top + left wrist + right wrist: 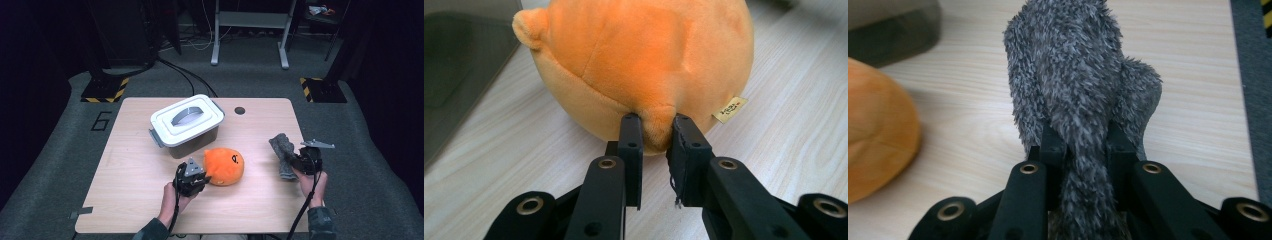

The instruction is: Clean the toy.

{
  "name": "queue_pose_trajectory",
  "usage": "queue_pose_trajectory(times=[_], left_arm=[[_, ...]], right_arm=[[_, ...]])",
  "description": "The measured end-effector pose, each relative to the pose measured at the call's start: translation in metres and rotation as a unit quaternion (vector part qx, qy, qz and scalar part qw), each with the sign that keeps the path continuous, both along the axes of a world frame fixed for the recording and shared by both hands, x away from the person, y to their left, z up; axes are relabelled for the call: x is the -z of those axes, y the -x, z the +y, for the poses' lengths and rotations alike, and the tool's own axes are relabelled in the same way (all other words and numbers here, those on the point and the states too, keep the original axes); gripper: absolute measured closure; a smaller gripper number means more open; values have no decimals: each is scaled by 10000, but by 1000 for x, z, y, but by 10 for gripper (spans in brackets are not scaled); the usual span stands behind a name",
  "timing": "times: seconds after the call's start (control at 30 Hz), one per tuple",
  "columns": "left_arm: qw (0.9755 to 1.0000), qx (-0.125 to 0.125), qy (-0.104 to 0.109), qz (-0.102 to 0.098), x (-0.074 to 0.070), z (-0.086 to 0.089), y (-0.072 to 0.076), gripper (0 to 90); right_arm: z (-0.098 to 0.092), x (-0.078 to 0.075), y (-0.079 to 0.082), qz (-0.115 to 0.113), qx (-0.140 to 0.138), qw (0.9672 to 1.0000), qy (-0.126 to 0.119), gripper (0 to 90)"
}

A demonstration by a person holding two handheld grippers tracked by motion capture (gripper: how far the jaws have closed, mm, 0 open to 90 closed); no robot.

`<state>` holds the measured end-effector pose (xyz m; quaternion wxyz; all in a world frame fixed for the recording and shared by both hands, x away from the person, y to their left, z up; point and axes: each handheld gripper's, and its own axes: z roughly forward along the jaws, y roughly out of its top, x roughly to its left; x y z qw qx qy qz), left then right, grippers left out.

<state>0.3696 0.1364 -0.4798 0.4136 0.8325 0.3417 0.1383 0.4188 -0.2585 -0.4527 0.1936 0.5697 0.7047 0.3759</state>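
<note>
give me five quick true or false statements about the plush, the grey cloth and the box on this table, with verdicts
1. The left tool is pinching a fold of the orange plush. True.
2. The right tool is empty. False: it is shut on the grey fuzzy cloth.
3. The lid is on the grey box. True.
4. The orange plush sits inside the box. False: it lies on the table, in front of the box.
5. The grey fuzzy cloth lies on top of the lid. False: it is at the right side of the table, in the right tool.
</note>
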Motion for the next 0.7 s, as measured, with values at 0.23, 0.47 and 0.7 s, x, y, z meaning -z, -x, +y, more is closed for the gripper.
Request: queue_pose_trajectory(times=[0.23,0.47,0.7], left_arm=[[10000,9,-38,-82,0,0,1,769],[10000,35,1,-82,0,-1,2,770],[9999,83,-14,-144,-5,-3,0,771]], right_arm=[[20,-16,13,-191,-345,9991,-141,759],[45,-29,21,-298,-731,9967,-175,758],[66,-41,27,-378,-997,9942,-152,758]])
